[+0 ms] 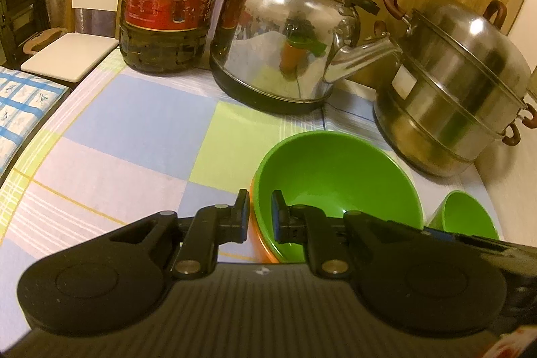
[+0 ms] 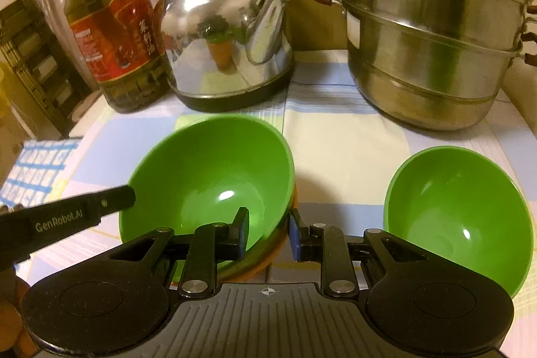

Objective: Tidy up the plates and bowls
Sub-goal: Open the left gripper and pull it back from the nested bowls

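I see a large green bowl nested upright in an orange bowl, of which only the rim shows. A smaller green bowl sits upright, apart on the right.

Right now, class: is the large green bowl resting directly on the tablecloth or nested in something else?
Nested. The large green bowl sits inside an orange bowl, whose rim shows beneath its near edge in both views.
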A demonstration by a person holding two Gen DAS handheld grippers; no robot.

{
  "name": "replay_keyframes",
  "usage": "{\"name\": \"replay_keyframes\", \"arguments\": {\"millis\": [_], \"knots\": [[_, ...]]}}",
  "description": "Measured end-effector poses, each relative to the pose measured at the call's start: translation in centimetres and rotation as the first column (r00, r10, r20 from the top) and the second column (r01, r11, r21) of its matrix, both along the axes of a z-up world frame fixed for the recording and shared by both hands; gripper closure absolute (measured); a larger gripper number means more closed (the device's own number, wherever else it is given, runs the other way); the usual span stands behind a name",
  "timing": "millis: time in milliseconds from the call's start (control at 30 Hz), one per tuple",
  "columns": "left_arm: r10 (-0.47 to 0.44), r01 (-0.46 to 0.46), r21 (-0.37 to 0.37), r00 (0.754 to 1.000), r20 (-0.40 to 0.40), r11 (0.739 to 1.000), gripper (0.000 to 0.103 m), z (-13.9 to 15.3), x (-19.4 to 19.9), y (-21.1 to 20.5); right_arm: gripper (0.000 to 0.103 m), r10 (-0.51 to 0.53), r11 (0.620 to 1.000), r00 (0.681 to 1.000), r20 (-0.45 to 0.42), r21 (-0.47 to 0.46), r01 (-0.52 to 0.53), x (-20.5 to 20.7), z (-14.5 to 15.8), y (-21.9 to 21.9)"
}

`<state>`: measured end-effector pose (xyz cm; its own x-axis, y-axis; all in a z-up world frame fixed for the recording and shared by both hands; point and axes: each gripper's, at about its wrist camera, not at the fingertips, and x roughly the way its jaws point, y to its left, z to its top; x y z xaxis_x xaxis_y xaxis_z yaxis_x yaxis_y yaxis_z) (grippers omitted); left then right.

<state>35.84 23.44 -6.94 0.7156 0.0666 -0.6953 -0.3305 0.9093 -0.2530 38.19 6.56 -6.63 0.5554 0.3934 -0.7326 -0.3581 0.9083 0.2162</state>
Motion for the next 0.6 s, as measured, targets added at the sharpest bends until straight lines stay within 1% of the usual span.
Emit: {"name": "replay_keyframes", "arguments": {"millis": [67,167,267,300,333,367,400,600], "knots": [[0.006,-0.006,-0.003,1.000,0.004,1.000,0.091,0.1,-0.1,0.1,0.078,-0.019,0.999,1.000,0.001,0.028,0.019,0.1,0.4,-0.4],[0.013,-0.013,-0.008,1.000,0.012,1.000,0.091,0.2,-0.3,0.3,0.078,-0.054,0.994,0.999,0.004,0.094,0.054,0.3,1.0,-1.3],[0.015,-0.015,-0.007,1.000,0.018,1.000,0.091,0.3,-0.4,0.4,0.078,-0.085,0.989,0.996,0.011,0.125,0.083,0.5,1.4,-1.9],[0.016,-0.016,-0.008,1.000,0.018,1.000,0.091,0.4,-0.4,0.4,0.080,-0.093,0.987,0.996,0.005,0.133,0.091,0.6,1.4,-2.1],[0.015,-0.015,-0.008,1.000,0.019,1.000,0.091,0.4,-0.5,0.4,0.089,-0.099,0.986,0.995,-0.002,0.137,0.098,0.8,1.3,-2.2],[0.016,-0.016,-0.007,1.000,0.019,1.000,0.091,0.4,-0.5,0.3,0.094,-0.104,0.984,0.995,-0.011,0.141,0.105,0.9,1.2,-2.3],[0.017,-0.017,-0.007,1.000,0.019,1.000,0.091,0.4,-0.5,0.3,0.096,-0.107,0.984,0.994,-0.023,0.141,0.109,1.1,1.0,-2.4],[0.015,-0.014,-0.011,1.000,0.025,1.000,0.091,0.5,-0.6,0.3,0.096,-0.109,0.984,0.993,-0.055,0.136,0.115,1.5,0.2,-2.4]]}}
